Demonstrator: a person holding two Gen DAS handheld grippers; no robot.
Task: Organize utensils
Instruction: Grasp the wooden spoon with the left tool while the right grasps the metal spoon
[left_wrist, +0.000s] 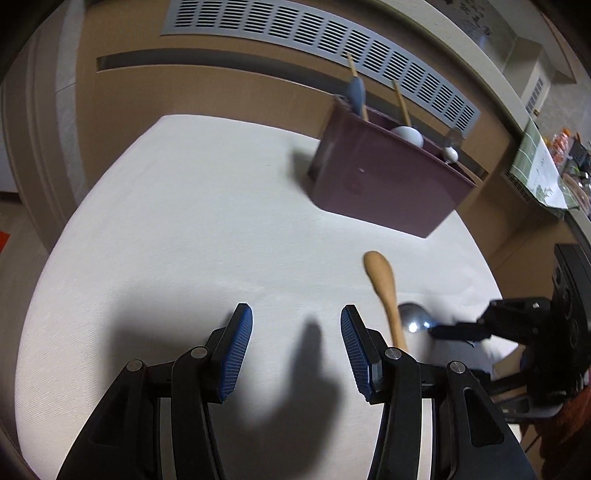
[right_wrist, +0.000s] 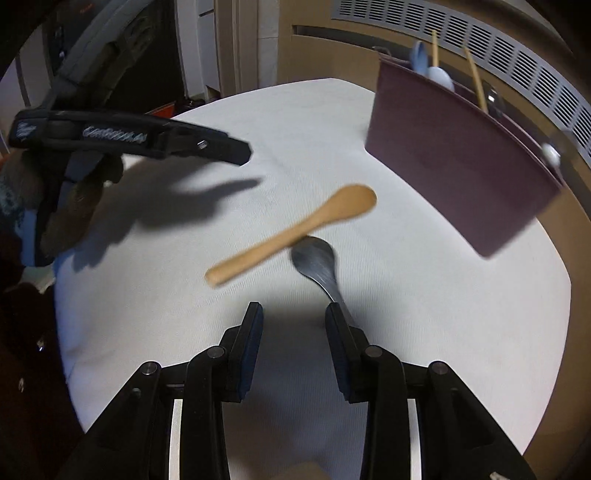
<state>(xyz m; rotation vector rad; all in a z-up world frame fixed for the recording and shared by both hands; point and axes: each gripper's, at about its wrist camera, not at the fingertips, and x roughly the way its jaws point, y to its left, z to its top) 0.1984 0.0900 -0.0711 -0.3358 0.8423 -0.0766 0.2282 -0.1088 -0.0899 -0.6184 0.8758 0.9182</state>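
A wooden spoon (left_wrist: 382, 291) (right_wrist: 295, 232) lies on the white table (left_wrist: 184, 221) (right_wrist: 424, 314), its handle resting across the bowl of a metal spoon (left_wrist: 413, 319) (right_wrist: 314, 258). The maroon utensil holder (left_wrist: 384, 177) (right_wrist: 461, 158) stands at the back with a blue spoon (left_wrist: 355, 92), a white spoon (left_wrist: 406, 134) and wooden sticks in it. My left gripper (left_wrist: 295, 317) (right_wrist: 221, 147) hovers open and empty, left of the wooden spoon. My right gripper (right_wrist: 293, 314) (left_wrist: 461, 328) is open over the cloth; the metal spoon's handle runs under its right finger (right_wrist: 338, 325).
A wooden wall with a grey vent grille (left_wrist: 332, 40) (right_wrist: 517, 55) rises just behind the holder. The table's rounded edge falls away on the left and right. A cluttered counter (left_wrist: 546, 170) sits far right. A person's sleeve (right_wrist: 22, 229) is at the left.
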